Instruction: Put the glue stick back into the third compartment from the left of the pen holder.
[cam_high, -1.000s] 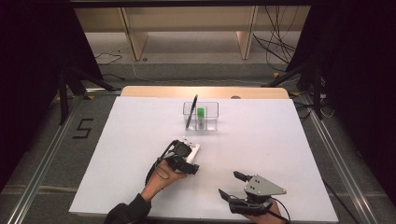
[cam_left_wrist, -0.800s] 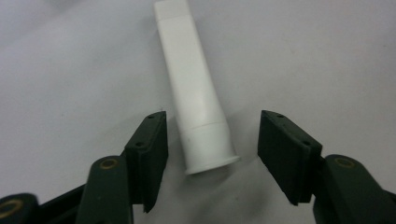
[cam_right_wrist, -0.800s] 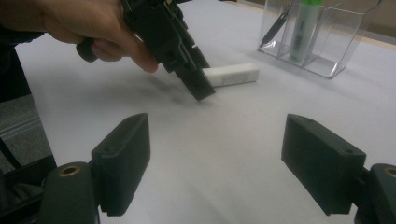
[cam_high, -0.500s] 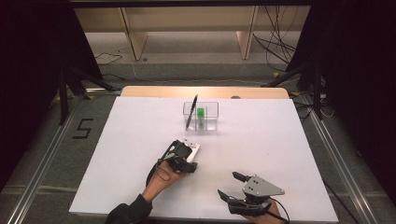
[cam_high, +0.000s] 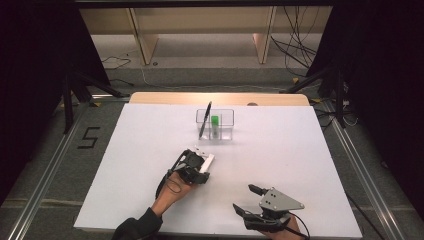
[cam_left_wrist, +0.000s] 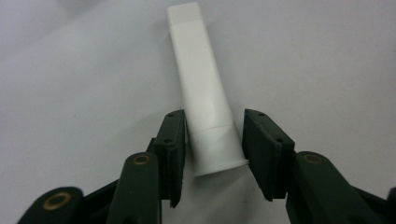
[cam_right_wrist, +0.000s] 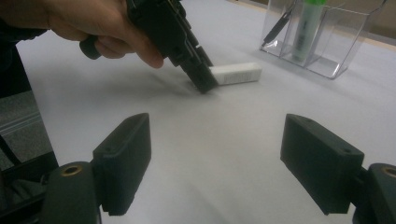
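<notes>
Now the left tool (cam_left_wrist: 212, 154), its jaws just closing but not yet pressing, straddles the flared end of the white plastic tube (cam_left_wrist: 201, 88) lying on the white counter (cam_high: 300, 150), long axis pointing away; the right tool (cam_right_wrist: 215, 163) stands apart, farther off.

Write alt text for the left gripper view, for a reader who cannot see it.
The left gripper points down at a white tube lying on the white table; its two black jaws, which have just been closing, stand on either side of the tube's wide end. The left jaw looks to be against the tube, while a narrow gap shows at the right jaw.
</notes>
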